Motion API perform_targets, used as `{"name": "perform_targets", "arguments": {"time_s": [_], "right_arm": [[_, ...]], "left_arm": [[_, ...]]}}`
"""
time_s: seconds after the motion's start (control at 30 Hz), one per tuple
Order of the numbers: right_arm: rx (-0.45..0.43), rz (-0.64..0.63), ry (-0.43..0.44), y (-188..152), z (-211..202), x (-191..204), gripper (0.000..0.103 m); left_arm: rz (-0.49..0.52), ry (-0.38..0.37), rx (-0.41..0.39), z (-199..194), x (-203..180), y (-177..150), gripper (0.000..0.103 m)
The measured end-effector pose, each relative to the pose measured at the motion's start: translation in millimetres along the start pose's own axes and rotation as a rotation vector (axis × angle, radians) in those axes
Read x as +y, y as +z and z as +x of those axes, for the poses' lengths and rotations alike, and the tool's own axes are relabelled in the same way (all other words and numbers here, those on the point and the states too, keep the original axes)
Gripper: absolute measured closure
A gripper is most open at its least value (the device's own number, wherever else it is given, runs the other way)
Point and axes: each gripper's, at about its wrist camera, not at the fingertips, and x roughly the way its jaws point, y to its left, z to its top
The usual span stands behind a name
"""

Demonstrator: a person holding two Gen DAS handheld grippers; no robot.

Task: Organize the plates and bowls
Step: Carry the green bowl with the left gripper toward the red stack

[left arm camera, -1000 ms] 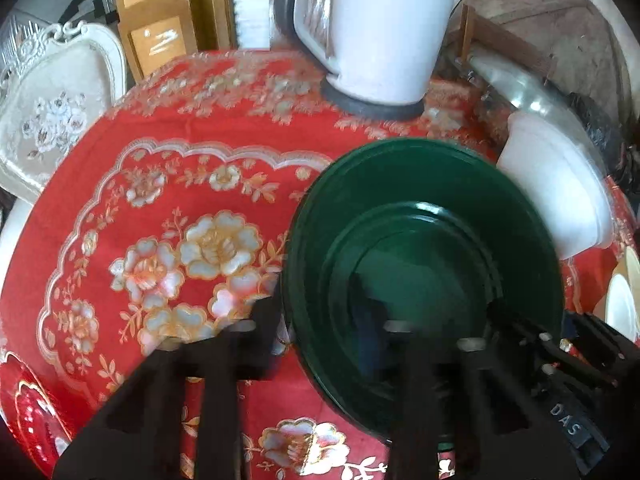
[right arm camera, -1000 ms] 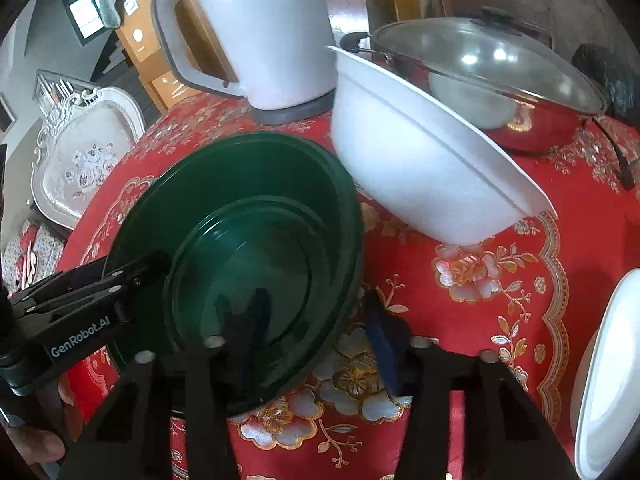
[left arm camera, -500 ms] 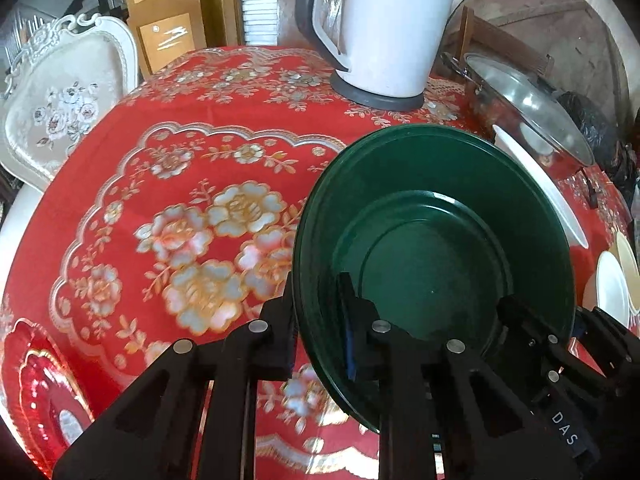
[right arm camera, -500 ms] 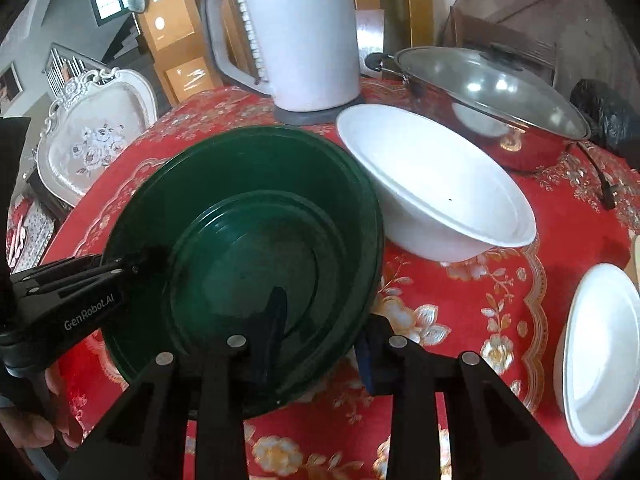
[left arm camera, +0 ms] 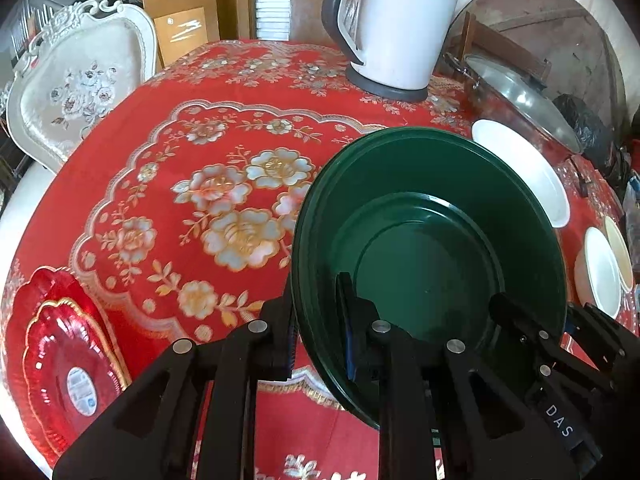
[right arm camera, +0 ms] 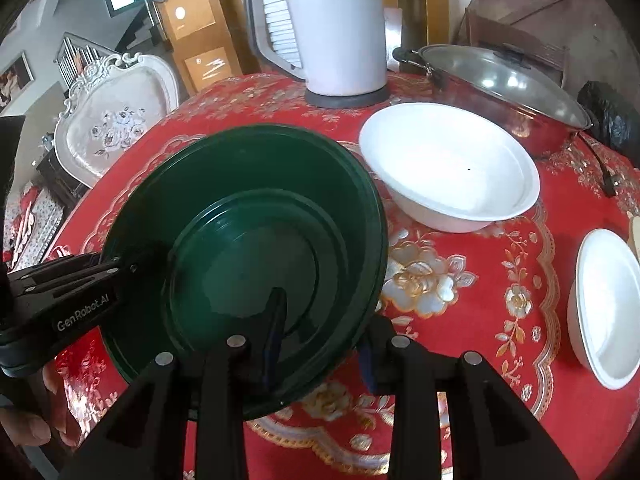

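Observation:
A stack of dark green bowls (left arm camera: 432, 248) is held above the red floral tablecloth (left arm camera: 200, 184). My left gripper (left arm camera: 318, 320) is shut on the stack's near left rim. My right gripper (right arm camera: 320, 332) is shut on the stack's (right arm camera: 256, 248) near right rim. Each gripper shows in the other's view: the right one (left arm camera: 532, 332) and the left one (right arm camera: 80, 284). A large white bowl (right arm camera: 448, 172) stands on the cloth to the right of the green stack.
A white kettle (right arm camera: 332, 28) and a lidded steel pot (right arm camera: 500, 88) stand at the back. Small white bowls (right arm camera: 608, 304) sit at the right edge. A red glass plate (left arm camera: 68, 364) lies front left. A white chair (left arm camera: 80, 88) stands behind the table.
Both grippers have risen and pulled back with the green stack, so more of the table shows. The white bowl now looks farther off and sits level on the cloth.

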Motion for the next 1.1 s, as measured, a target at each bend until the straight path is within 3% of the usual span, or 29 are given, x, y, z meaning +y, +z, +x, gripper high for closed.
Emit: {"name": "perform_targets", "arguments": {"time_s": [0.6, 1.1], "right_arm": [[-0.062, -0.094, 0.027, -10.1, -37.9, 52.8, 0.068], [-0.084, -0.201, 0.077, -14.5, -47.5, 115.3, 0.065]], "left_arm": [[-0.069, 0.035, -0.101, -63.3, 44.1, -30.5, 0.086], [-0.145, 0.098, -0.157, -102.6, 104.0, -57.2, 0.086]]}}
